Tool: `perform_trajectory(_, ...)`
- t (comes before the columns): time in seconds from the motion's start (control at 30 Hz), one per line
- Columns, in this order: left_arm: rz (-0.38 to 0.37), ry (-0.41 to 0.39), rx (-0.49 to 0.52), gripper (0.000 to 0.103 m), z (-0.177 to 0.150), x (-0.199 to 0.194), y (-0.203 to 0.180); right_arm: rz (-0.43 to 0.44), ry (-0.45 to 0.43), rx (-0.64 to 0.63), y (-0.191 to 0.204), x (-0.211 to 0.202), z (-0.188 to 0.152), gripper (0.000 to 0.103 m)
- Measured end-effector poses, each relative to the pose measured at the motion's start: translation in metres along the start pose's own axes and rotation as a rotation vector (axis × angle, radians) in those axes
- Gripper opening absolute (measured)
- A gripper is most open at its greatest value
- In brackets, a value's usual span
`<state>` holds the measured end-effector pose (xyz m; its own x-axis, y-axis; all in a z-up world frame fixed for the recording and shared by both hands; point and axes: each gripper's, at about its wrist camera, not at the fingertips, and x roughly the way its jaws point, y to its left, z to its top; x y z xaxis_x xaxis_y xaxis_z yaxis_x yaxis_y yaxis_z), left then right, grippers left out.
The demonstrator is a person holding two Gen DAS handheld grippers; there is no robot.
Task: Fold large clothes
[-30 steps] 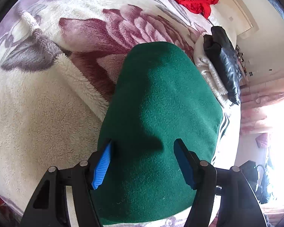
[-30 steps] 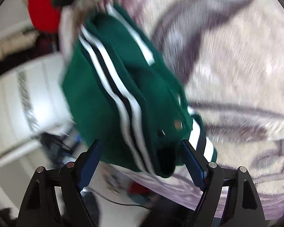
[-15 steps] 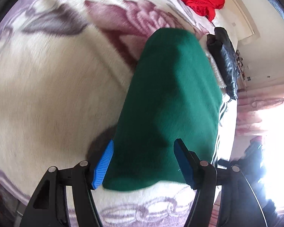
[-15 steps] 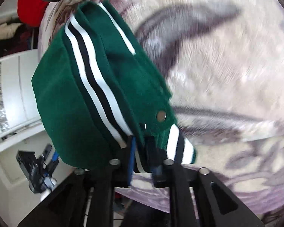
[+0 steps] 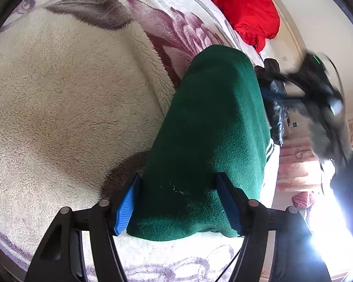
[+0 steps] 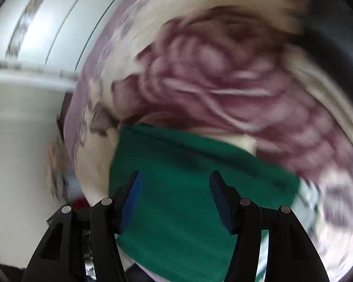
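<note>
On the left, the left gripper (image 5: 178, 197) hangs with its fingers spread, the green garment (image 5: 209, 141) lying folded on the fleece blanket (image 5: 66, 108) between them but not pinched; nothing pins the fold, so I judge a nudge could drag it open. Beyond lie a red garment (image 5: 242, 7) and a black jacket (image 5: 276, 108). On the right, the right gripper (image 6: 175, 193) is also spread over the green cloth, its view badly blurred; a grab now risks catching one layer only

dark green jacket (image 5: 211, 136), cream blanket (image 5: 58, 94) with maroon floral print, red garment (image 5: 244, 9), black leather jacket (image 5: 275, 108), blue gripper pads (image 5: 127, 209)
</note>
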<state>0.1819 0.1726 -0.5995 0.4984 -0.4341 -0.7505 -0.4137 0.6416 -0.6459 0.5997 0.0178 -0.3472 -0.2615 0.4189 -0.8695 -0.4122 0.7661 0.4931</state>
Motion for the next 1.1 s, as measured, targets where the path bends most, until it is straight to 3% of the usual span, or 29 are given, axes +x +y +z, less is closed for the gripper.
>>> perform_trajectory(0.1,-0.014,-0.001,-0.014,0.063,0.001,0.000,0.007,-0.129,0.118,-0.158,0.036,0.050,0.021,0.060)
perform_trajectory(0.13,-0.025,-0.004,-0.020,0.063,0.002,0.001,0.009,-0.134,0.128,-0.212,0.045,0.061,0.023,0.050)
perform_trajectory(0.17,-0.040,-0.008,-0.029,0.063,0.003,0.000,0.013,-0.096,0.138,-0.197,0.048,0.066,0.026,0.015)
perform_trajectory(0.2,-0.050,-0.013,-0.040,0.064,0.001,-0.001,0.016,-0.059,0.148,-0.115,0.039,0.073,0.031,0.013)
perform_trajectory(0.3,-0.090,-0.037,-0.127,0.065,-0.006,-0.015,0.033,0.098,0.117,0.292,-0.022,0.077,0.032,0.012)
perform_trajectory(0.33,-0.076,-0.048,-0.152,0.064,-0.012,-0.024,0.039,0.141,0.107,0.359,-0.033,0.077,0.026,0.012)
perform_trajectory(0.4,-0.048,-0.062,-0.188,0.063,-0.026,-0.044,0.049,0.155,0.092,0.289,-0.024,0.069,0.019,0.012)
perform_trajectory(0.47,-0.056,-0.065,-0.236,0.063,-0.041,-0.056,0.056,0.186,0.093,0.233,-0.016,0.052,0.007,0.016)
perform_trajectory(0.53,-0.132,-0.037,-0.310,0.063,-0.056,-0.054,0.056,0.178,0.070,0.206,-0.014,0.033,-0.006,0.031)
perform_trajectory(0.6,-0.221,0.004,-0.383,0.063,-0.068,-0.038,0.048,0.109,0.027,0.203,-0.023,0.012,-0.022,0.059)
perform_trajectory(0.63,-0.248,0.020,-0.405,0.063,-0.069,-0.028,0.043,0.079,0.011,0.206,-0.027,0.000,-0.032,0.062)
perform_trajectory(0.7,-0.317,0.034,-0.449,0.063,-0.069,-0.006,0.031,0.031,-0.012,0.244,-0.043,-0.022,-0.057,0.063)
perform_trajectory(0.77,-0.330,-0.012,-0.495,0.059,-0.066,0.007,0.028,0.002,-0.026,0.317,-0.070,-0.042,-0.086,0.063)
perform_trajectory(0.8,-0.327,-0.044,-0.510,0.045,-0.065,0.007,0.029,-0.011,-0.032,0.347,-0.082,-0.050,-0.098,0.063)
perform_trajectory(0.83,-0.313,-0.078,-0.522,0.018,-0.065,0.006,0.030,-0.019,-0.038,0.377,-0.094,-0.054,-0.112,0.063)
perform_trajectory(0.93,-0.303,-0.110,-0.524,0.011,-0.064,0.001,0.031,-0.025,-0.044,0.459,-0.125,-0.057,-0.146,0.063)
perform_trajectory(1.1,-0.250,-0.076,-0.434,0.006,-0.073,-0.020,0.038,0.034,-0.084,0.560,-0.158,-0.052,-0.179,0.063)
